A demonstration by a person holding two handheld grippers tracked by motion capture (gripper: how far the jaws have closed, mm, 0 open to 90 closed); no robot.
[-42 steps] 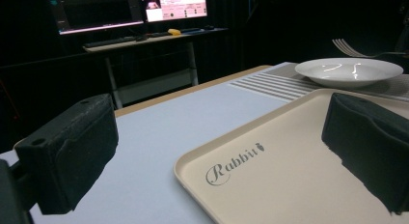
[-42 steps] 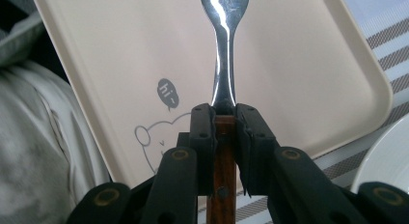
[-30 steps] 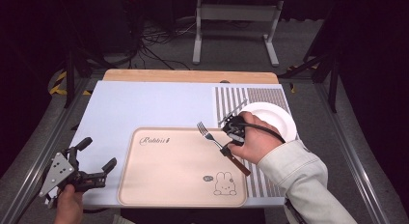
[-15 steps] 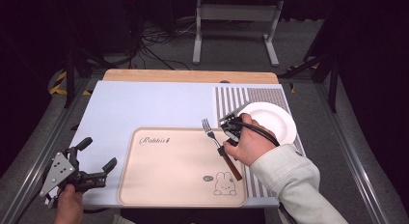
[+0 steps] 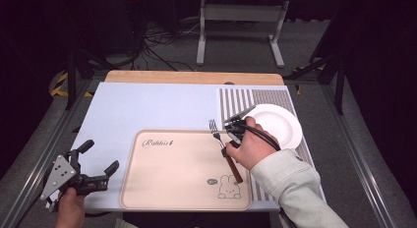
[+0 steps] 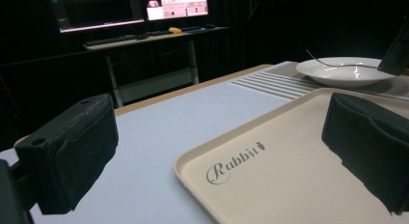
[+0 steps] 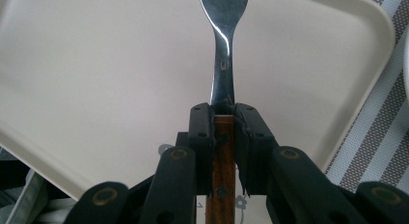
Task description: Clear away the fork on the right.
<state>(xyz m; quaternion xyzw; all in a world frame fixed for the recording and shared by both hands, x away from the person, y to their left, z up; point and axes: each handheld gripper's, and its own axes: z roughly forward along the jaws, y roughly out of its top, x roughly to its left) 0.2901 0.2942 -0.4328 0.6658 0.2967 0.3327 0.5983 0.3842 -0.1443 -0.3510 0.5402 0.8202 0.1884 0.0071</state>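
A big pale blue mat [image 5: 147, 110] covered the table. On it lay a cream tray [image 5: 172, 174] with a little rabbit drawn in one corner. Just past the tray's right side sat a white plate [image 5: 282, 122] on a striped mat [image 5: 236, 98]. My left gripper [image 5: 96, 161] hovered by the tray's left edge, jaws wide apart, holding nothing. My right gripper [image 7: 223, 110] squeezed the wooden handle of a fork [image 7: 223, 50], held above the tray's right edge.
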